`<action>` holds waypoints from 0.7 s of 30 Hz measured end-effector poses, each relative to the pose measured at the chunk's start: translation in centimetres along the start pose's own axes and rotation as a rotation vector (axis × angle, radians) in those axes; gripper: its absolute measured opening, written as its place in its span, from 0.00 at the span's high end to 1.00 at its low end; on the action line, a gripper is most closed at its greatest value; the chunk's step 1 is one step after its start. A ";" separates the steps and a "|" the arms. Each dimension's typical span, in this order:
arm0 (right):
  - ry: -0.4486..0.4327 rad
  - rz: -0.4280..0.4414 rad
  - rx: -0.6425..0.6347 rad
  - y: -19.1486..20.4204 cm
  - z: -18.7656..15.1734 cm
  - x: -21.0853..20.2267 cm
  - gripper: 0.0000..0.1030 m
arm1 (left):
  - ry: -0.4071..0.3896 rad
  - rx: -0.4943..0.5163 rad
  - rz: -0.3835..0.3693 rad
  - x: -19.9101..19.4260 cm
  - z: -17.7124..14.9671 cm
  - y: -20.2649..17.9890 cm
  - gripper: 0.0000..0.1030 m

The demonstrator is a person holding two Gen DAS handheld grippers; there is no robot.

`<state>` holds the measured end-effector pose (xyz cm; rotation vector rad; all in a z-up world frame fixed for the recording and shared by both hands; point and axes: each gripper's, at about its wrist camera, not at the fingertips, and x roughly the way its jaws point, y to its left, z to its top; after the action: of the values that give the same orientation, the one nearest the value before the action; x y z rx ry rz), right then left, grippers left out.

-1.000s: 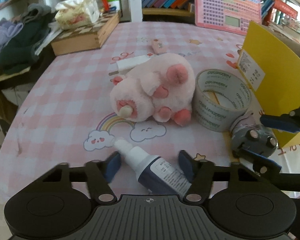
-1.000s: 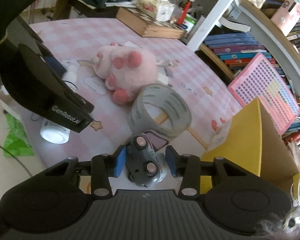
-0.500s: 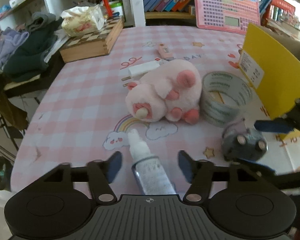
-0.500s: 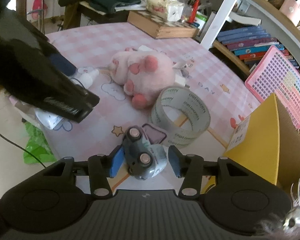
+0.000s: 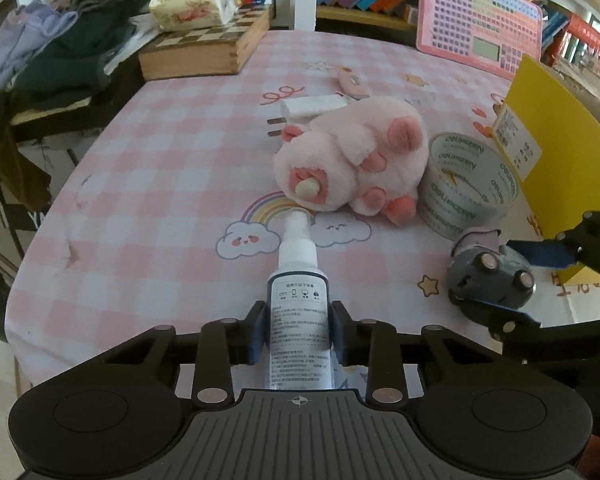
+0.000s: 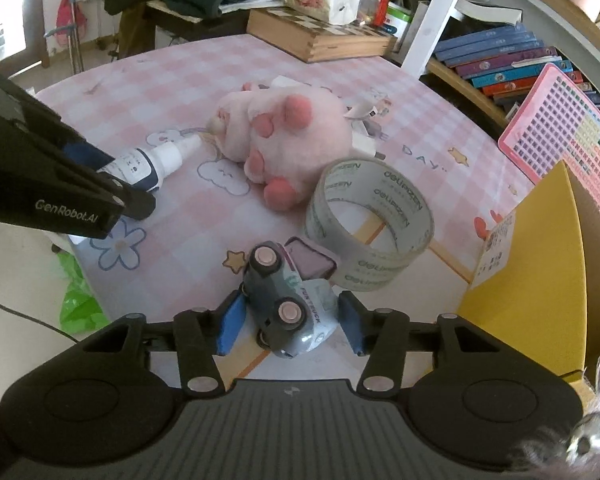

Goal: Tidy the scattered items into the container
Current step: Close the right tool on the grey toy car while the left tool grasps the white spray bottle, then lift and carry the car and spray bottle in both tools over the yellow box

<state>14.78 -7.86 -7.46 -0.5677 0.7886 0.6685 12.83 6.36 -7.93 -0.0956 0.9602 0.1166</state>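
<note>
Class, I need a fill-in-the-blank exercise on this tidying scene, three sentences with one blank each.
1. The left hand-held gripper is shut on the spray ____.
2. The toy car between the right hand-held gripper's jaws lies on its ____, wheels showing.
3. The tape roll lies between the pink plush and the ____ box.

Missing words: bottle; side; yellow

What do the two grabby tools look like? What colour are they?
Both are black plastic. The left tool and the right tool each have two blue pads, silver rivets on the finger links, a ribbed grey body and two round discs. White lettering on the left tool's side reads GenRobot.AI.
</note>
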 end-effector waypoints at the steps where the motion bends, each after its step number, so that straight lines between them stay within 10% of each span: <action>1: -0.001 0.003 0.009 -0.1 0.0 0.1 0.56 | -0.001 -0.003 -0.002 0.0 0.0 0.0 0.70; 21: -0.077 0.099 0.204 -2.0 1.2 -3.1 0.56 | -0.050 -0.180 -0.155 -3.5 1.9 2.5 0.70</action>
<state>15.16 -9.34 -3.87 -0.3178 0.8053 0.6871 12.01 8.88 -4.09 -0.3305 0.8882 0.0615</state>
